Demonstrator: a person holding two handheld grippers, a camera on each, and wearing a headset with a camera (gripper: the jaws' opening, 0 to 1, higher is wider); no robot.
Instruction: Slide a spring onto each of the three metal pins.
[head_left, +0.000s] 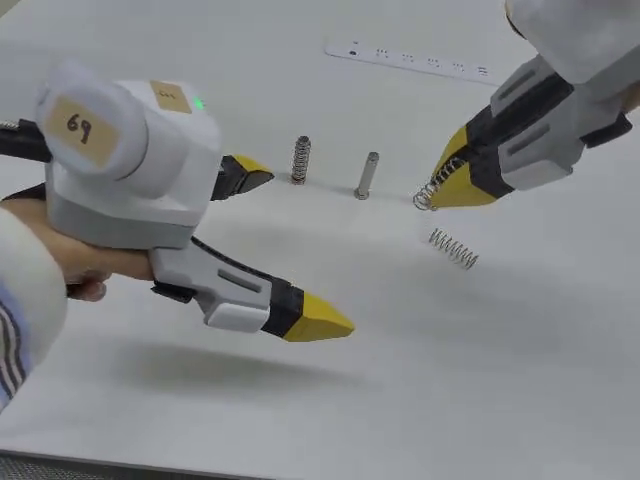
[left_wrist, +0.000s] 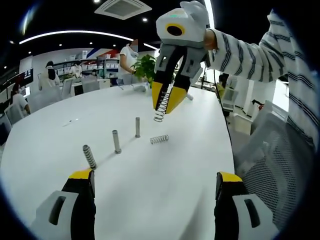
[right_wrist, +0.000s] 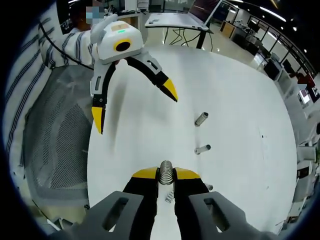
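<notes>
The right gripper (right_wrist: 166, 176), bottom centre of its own view, is clamped on a spring (right_wrist: 166, 167) (seen end-on). In the head view the left gripper (head_left: 288, 245) sits at left, jaws wide apart. Upper centre on the table (head_left: 330, 410) stand a spring-covered pin (head_left: 300, 160) and a bare pin (head_left: 368, 175). A loose spring (head_left: 453, 248) lies to their lower right.

white, yellow-tipped left claw (head_left: 295, 250), striped sleeve (left_wrist: 250, 47)
</notes>
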